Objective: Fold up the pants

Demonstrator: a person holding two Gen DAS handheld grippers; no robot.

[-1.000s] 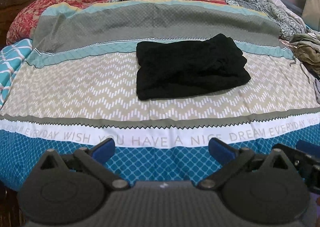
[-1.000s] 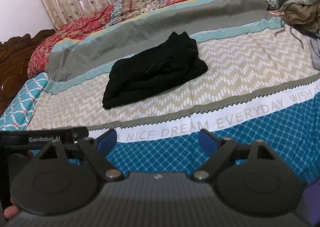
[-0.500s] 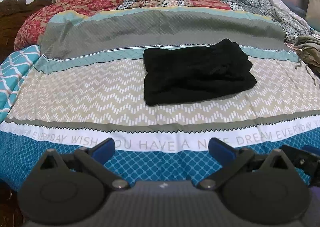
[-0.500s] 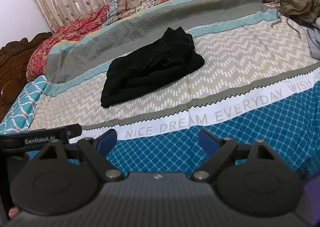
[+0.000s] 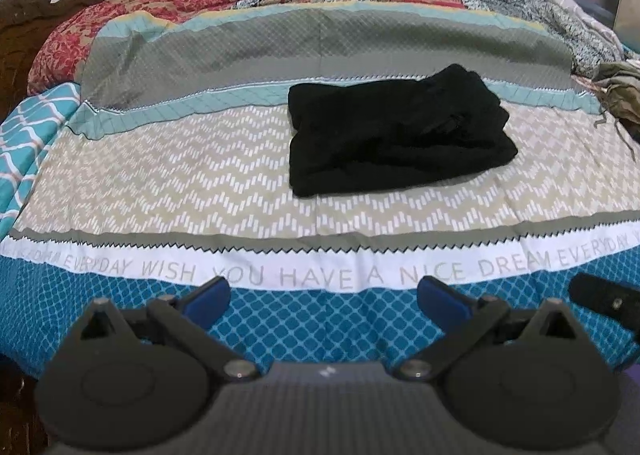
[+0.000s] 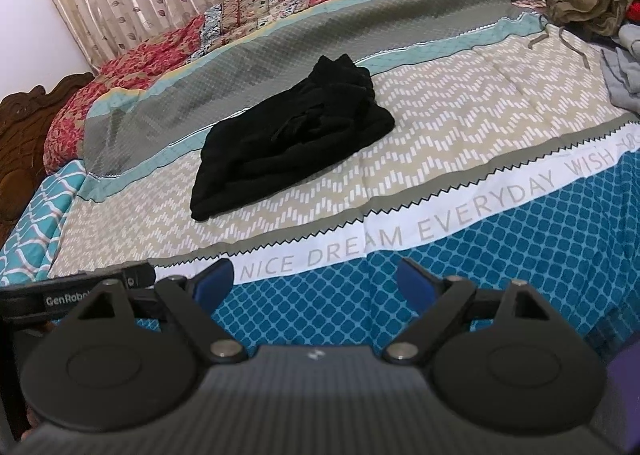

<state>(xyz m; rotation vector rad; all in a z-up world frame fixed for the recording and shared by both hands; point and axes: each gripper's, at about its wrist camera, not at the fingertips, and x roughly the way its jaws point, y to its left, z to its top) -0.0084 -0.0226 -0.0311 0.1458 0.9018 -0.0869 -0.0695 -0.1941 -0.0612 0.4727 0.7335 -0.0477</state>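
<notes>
- Black pants (image 5: 396, 131) folded compact, parked mid-bed (image 5: 160, 175) at 12 o'clock, looks done.
- Left hand-held gripper (image 5: 324, 295) and right hand-held gripper (image 6: 316, 279): both released, empty, hanging back near edge.

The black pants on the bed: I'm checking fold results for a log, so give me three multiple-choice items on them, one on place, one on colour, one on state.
1. Where do the pants lie?
A. on the beige zigzag band of the bedspread
B. on the blue band below the lettering
C. on the olive clothes pile

2. What colour are the pants?
A. grey
B. black
C. red

3. What state are the pants in?
A. spread flat at full length
B. hanging from a hand-held gripper
C. folded into a compact stack, untouched

Answers:
1 A, they sit mostly on the zigzag band, far edge reaching the teal stripe.
2 B, the whole bundle is black in both views.
3 C, layers show at its edge, and the left hand-held gripper and right hand-held gripper are open, well short of it.
</notes>
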